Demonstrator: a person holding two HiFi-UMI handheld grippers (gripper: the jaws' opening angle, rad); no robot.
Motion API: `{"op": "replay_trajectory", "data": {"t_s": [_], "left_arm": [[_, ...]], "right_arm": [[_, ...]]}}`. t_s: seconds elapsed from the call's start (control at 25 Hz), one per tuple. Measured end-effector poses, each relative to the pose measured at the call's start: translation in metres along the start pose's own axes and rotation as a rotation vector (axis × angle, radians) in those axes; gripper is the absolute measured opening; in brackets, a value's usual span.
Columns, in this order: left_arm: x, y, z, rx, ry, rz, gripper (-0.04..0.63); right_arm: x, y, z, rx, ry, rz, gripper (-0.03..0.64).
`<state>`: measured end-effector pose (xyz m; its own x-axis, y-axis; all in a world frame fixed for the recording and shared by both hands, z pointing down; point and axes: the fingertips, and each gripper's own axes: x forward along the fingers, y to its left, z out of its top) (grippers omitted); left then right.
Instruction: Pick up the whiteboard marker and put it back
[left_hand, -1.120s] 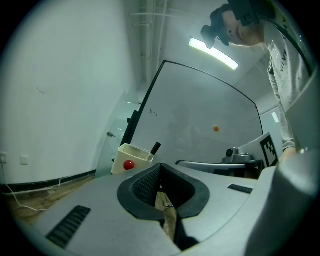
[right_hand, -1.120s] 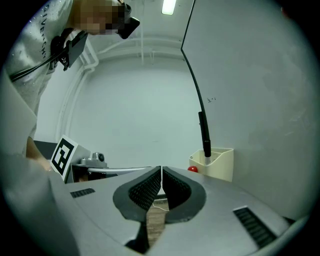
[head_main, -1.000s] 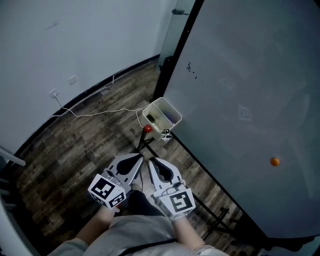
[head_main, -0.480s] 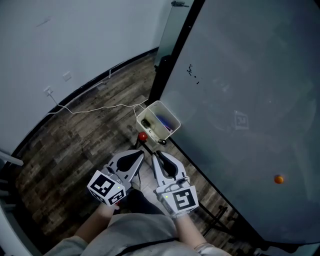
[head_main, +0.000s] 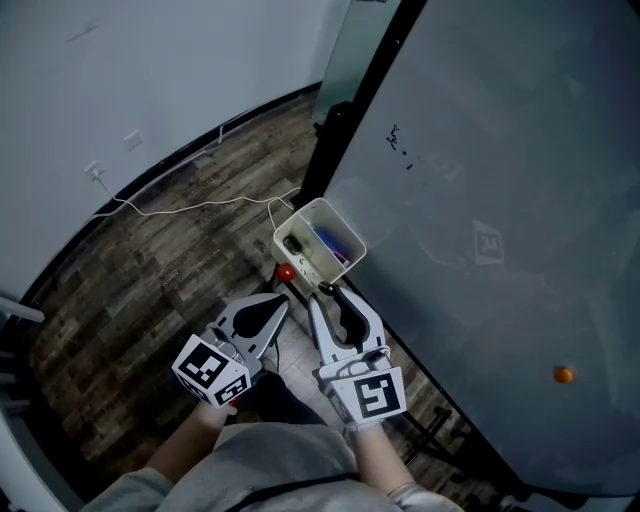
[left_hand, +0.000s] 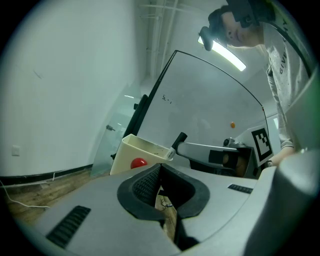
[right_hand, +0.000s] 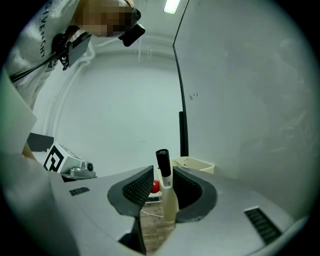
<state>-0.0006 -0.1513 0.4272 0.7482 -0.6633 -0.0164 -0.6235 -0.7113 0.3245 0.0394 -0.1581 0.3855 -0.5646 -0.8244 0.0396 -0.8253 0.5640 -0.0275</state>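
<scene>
A whiteboard marker (right_hand: 163, 176) with a black cap stands upright between the jaws of my right gripper (right_hand: 162, 189). Those jaws have just been opening: the marker leans on the right pad, and a gap shows beside the left pad. In the left gripper view the marker's (left_hand: 178, 141) cap pokes out just over the rim of a cream bin (left_hand: 134, 152). The head view shows the right gripper (head_main: 335, 298) reaching the near edge of that bin (head_main: 303, 222), which holds other pens. My left gripper (head_main: 276, 302) hangs shut and empty, a little short of the bin.
The bin hangs at the lower edge of a large whiteboard (head_main: 500, 200) on a black stand; an orange magnet (head_main: 565, 375) sticks to the board. A red knob (head_main: 285, 272) sits just below the bin. A white cable (head_main: 200, 207) runs across the wooden floor near the wall.
Both grippers have moved forward toward the bin, the right one farther, so its tip now reaches the bin's rim. The left gripper trails behind it.
</scene>
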Motion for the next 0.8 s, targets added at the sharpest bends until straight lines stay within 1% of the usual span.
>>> {"op": "replay_trajectory", "data": {"t_s": [0.08, 0.24, 0.4, 0.56, 0.68, 0.8], "left_arm": [[0.001, 0.001, 0.0, -0.002, 0.001, 0.0, 0.015], [0.0, 0.004, -0.002, -0.006, 0.005, 0.006, 0.015], [0.001, 0.008, -0.005, -0.011, 0.011, 0.016, 0.015], [0.001, 0.01, -0.006, -0.013, 0.01, 0.024, 0.015], [0.002, 0.011, -0.006, -0.015, 0.011, 0.029, 0.015], [0.002, 0.013, -0.006, -0.016, 0.009, 0.033, 0.015]], "right_arm": [[0.003, -0.003, 0.001, -0.004, -0.003, -0.016, 0.114], [0.007, -0.003, -0.001, 0.0, 0.005, -0.012, 0.114], [0.011, -0.008, -0.004, 0.005, 0.005, -0.029, 0.114], [0.012, -0.007, -0.005, -0.001, 0.027, -0.011, 0.11], [0.013, -0.01, -0.003, -0.01, -0.001, -0.026, 0.103], [0.015, -0.01, -0.002, -0.022, -0.002, -0.023, 0.092]]}}
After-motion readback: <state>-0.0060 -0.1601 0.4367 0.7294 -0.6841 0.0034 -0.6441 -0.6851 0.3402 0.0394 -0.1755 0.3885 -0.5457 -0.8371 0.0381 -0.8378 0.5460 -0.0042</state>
